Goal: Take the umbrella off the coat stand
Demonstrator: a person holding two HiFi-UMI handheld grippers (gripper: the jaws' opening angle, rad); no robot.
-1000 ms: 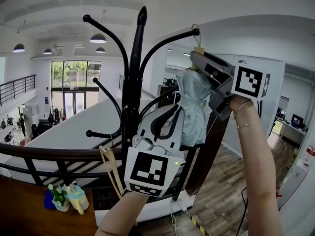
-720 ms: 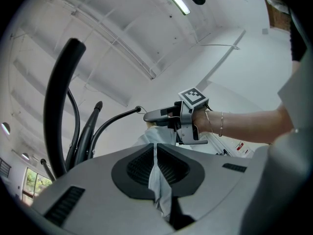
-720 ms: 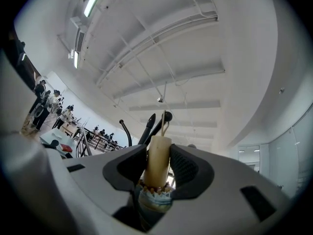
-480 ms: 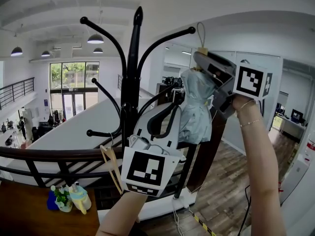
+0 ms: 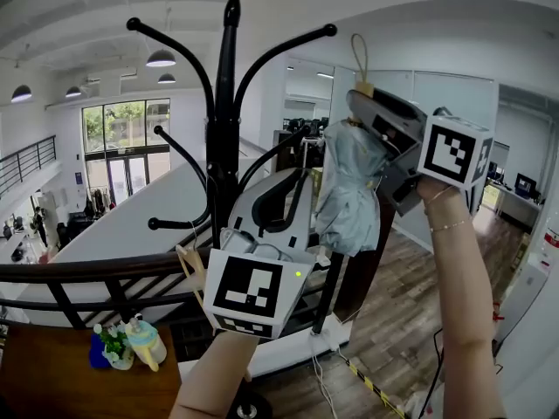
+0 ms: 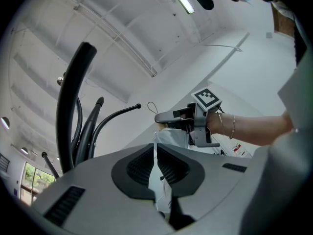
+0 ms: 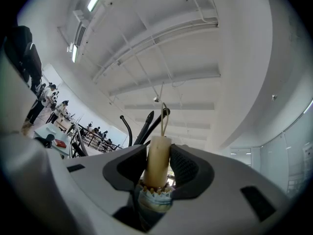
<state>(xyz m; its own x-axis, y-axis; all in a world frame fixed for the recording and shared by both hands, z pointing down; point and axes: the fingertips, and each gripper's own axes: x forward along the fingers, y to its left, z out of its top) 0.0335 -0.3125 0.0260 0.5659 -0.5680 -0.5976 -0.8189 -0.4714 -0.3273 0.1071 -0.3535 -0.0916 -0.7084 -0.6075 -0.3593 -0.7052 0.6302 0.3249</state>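
The black coat stand (image 5: 229,103) rises in the middle of the head view with curved hooks. A folded pale blue umbrella (image 5: 349,190) hangs to its right. My right gripper (image 5: 358,105) is shut on its wooden handle (image 7: 158,163), seen between both pads in the right gripper view. The handle's cord loop (image 5: 357,52) stands free, a little right of the upper hook's tip (image 5: 329,30). My left gripper (image 5: 293,182) sits lower, left of the umbrella and in front of the stand's pole. Its jaws stand shut to a thin slit (image 6: 155,153) with nothing gripped.
A dark railing (image 5: 87,273) runs behind the stand, over an open hall below. A wooden table corner with a small plant and bottles (image 5: 131,343) lies at the lower left. A pale wooden frame (image 5: 196,278) leans by the pole. Cables trail on the wooden floor (image 5: 376,356).
The umbrella has moved right and slightly away from the stand with my right gripper; its loop, first at the upper hook's tip, now hangs free of it. The left gripper barely moved.
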